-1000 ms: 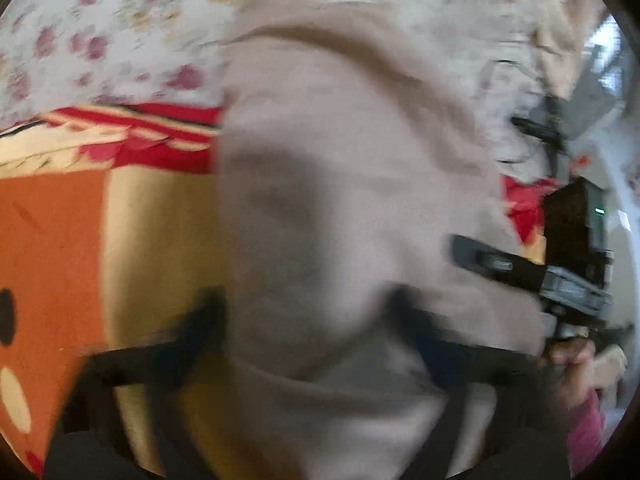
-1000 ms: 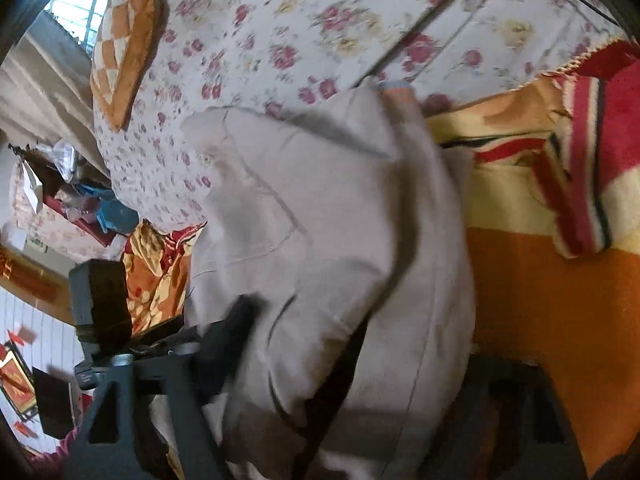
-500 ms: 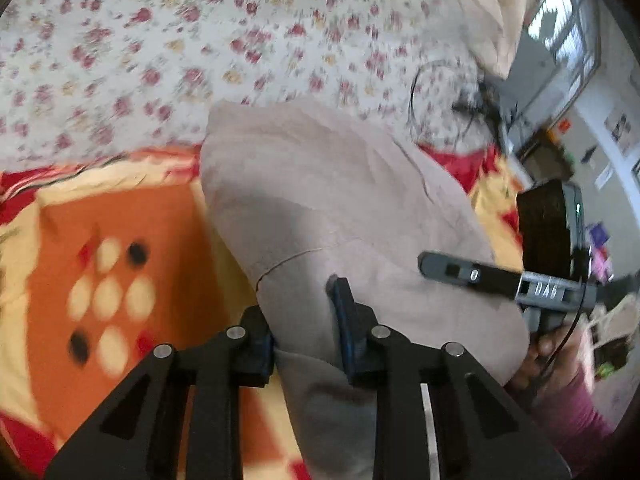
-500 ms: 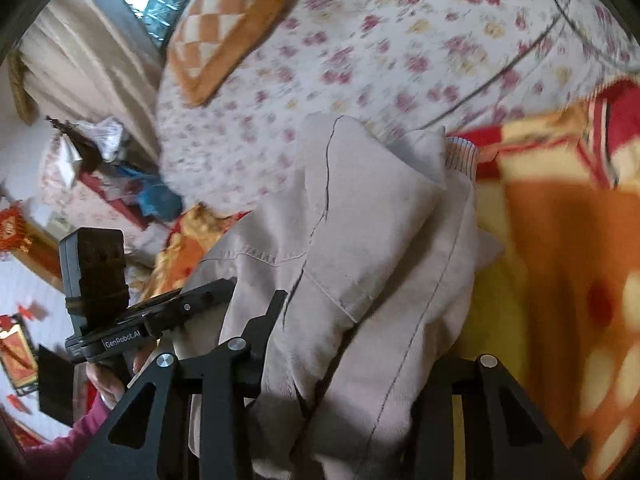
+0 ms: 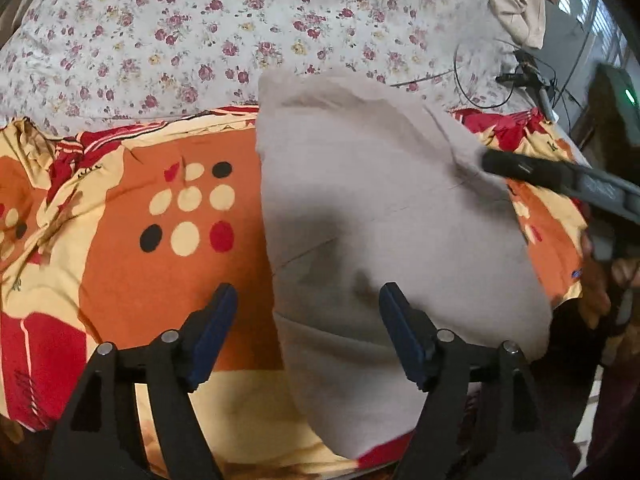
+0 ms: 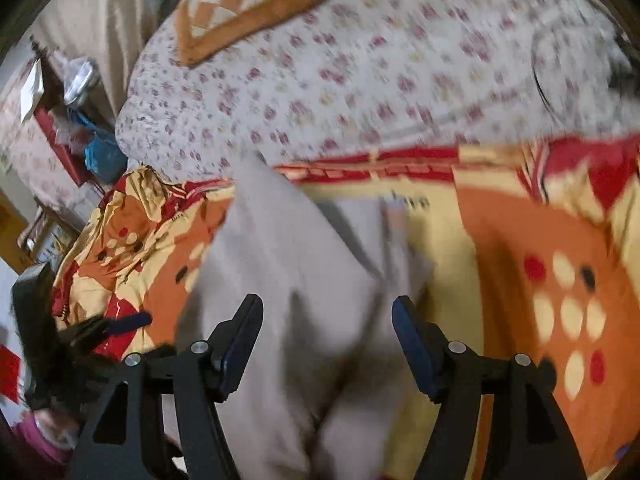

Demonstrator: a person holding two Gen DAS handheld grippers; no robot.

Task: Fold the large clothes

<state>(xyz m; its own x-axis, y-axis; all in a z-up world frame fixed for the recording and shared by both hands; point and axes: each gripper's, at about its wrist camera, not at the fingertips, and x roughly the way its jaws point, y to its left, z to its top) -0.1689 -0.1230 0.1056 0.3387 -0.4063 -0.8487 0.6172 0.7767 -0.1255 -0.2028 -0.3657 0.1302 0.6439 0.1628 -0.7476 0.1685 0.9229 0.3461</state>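
Under everything we see the bed, its far half covered by a white sheet with small red flowers, and over its near half lies an orange, cream and red blanket with a cluster of dots. On that blanket rests the beige garment, the thing we are folding: it lies as a long folded bundle running from the flowered sheet's edge down toward us, its left edge fairly straight, its right side rounded and bulging, with one seam crossing the top layer. In the right wrist view the same garment stretches away between our fingers, blurred by motion, so we cannot make out its folds there. At the head of the bed we spot an orange checkered cushion, and a black cable loops over the sheet on the right. Our left gripper stands released, its blue-padded fingers spread wide; the garment's left edge passes between them, but neither pad presses on the cloth. Our right gripper is likewise spread wide above the garment, pinching nothing. From the left wrist view we also see the right gripper's black body reaching in over the garment's right edge.
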